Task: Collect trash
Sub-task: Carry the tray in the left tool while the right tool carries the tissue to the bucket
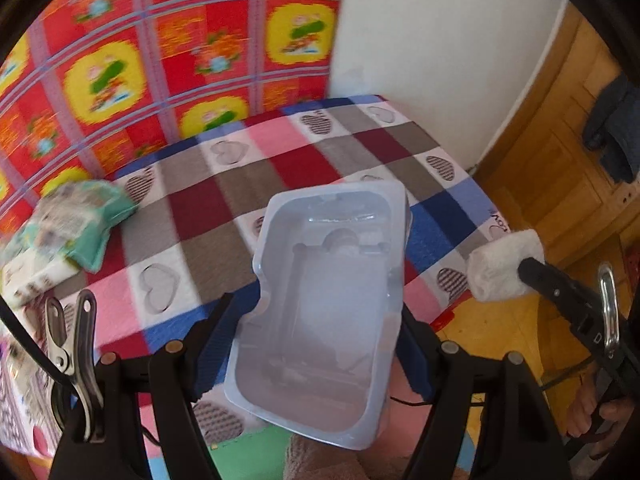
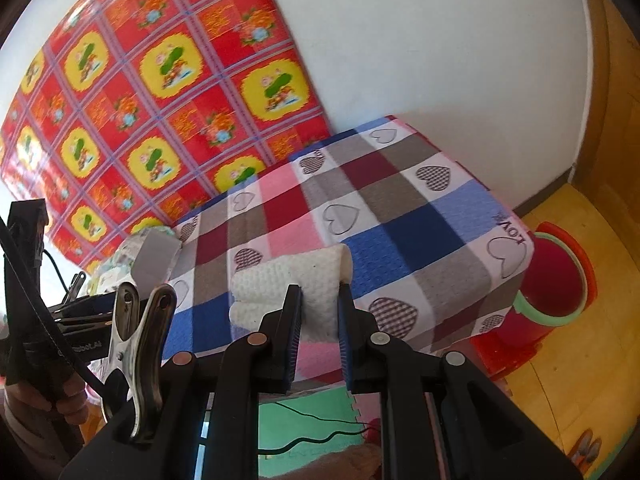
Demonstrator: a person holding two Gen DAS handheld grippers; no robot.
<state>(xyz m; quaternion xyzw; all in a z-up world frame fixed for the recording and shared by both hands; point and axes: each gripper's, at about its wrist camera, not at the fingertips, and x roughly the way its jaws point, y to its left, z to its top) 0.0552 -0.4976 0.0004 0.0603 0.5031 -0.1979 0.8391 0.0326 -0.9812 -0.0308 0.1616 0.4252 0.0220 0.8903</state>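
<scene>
My left gripper (image 1: 320,320) is shut on a clear bluish plastic packaging tray (image 1: 324,304) and holds it upright above the near edge of the checked table (image 1: 304,160). My right gripper (image 2: 320,304) is shut on a white folded paper towel wad (image 2: 292,284), held above the table's front edge. That wad also shows in the left wrist view (image 1: 500,268), off the table's right corner, with the right gripper (image 1: 532,270) behind it. A red bin with a green rim (image 2: 556,280) stands on the floor at the table's right end.
A teal tissue pack (image 1: 72,220) lies at the table's left, also in the right wrist view (image 2: 120,256). A red and yellow patterned cloth (image 2: 140,80) hangs behind the table. A wooden door (image 1: 560,152) with a dark garment stands right. Foam mats (image 2: 308,412) cover the floor.
</scene>
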